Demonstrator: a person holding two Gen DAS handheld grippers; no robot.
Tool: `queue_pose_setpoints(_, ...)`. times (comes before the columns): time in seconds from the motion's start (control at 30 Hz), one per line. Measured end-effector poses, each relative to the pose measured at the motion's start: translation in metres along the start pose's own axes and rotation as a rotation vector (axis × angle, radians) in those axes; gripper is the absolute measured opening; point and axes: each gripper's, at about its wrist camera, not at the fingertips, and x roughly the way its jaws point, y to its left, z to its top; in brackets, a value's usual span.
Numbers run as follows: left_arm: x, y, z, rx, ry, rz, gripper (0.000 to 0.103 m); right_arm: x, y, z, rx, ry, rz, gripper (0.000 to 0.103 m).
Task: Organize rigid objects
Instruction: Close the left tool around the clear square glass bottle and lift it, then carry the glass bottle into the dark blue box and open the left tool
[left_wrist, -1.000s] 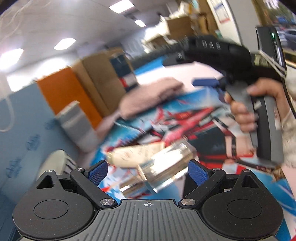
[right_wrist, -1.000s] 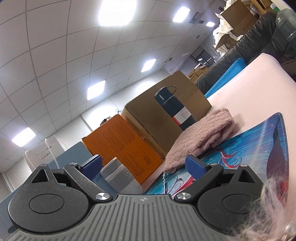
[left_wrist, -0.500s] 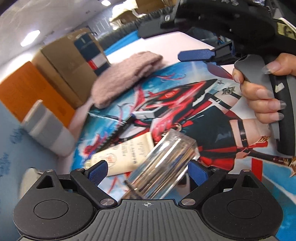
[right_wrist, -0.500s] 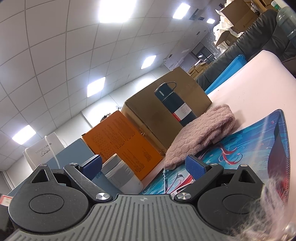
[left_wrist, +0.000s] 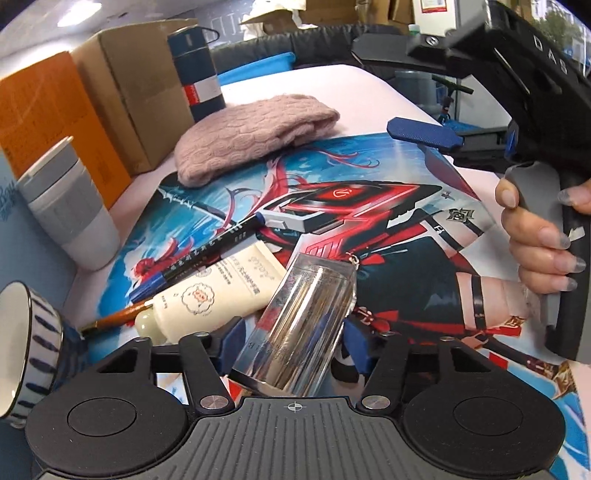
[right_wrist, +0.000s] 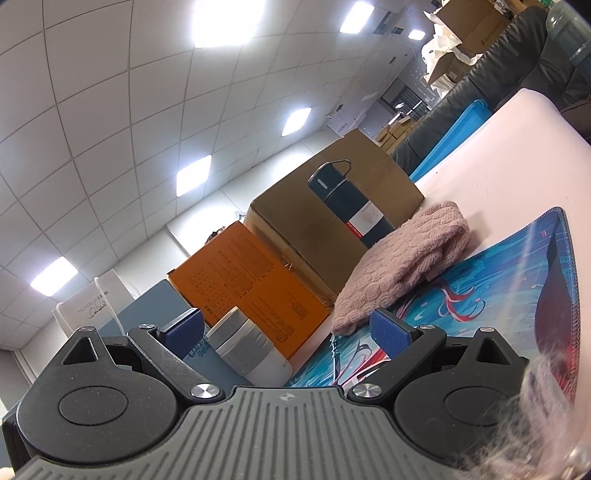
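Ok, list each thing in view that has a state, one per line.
Left gripper: jaws have just been closing, now pressing the clear case.
Clear case: lying tilted across the tube, gripped.
Tube: lying flat, cap on.
Pen: lying on the mat, capped.
Flask: upright, lid on.
Cup: upright.
Hat: lying slumped.
Right gripper: open, holding nothing.
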Motion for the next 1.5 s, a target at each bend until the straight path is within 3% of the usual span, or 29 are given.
queue_pose_setpoints(0.1,-0.007,0.001,-0.003,-0.010,0.026,0.000,0.046,0.002,-0.001,0.000,0.004,0.008,0.000,0.097)
queue_pose_setpoints(0.23,-0.011,0.000,-0.008,-0.027,0.066,-0.010,0.046,0.003,0.000,0.000,0.002,0.014,0.004,0.097)
queue_pose_setpoints(0.6,0.014,0.009,0.003,-0.188,0.047,-0.023,0.061,0.006,0.000,-0.001,0.002,0.030,0.001,0.097)
queue_pose_setpoints(0.73,0.013,0.008,0.003,-0.211,0.028,-0.047,0.051,0.008,0.002,-0.002,-0.003,0.042,0.001,0.097)
queue_pose_setpoints(0.8,0.010,0.010,0.002,-0.215,0.021,-0.060,0.036,0.009,0.002,-0.003,-0.006,0.046,-0.001,0.097)
queue_pose_setpoints(0.93,0.005,0.007,-0.002,-0.225,0.004,-0.058,0.036,0.009,0.001,-0.003,-0.005,0.044,-0.001,0.097)
queue_pose_setpoints(1.2,-0.029,0.002,-0.021,-0.267,-0.126,-0.034,0.036,0.013,0.001,-0.004,-0.017,0.049,-0.011,0.097)
queue_pose_setpoints(1.5,-0.095,-0.007,-0.038,-0.325,-0.372,0.013,0.036,0.018,0.003,-0.007,-0.048,0.060,-0.029,0.097)
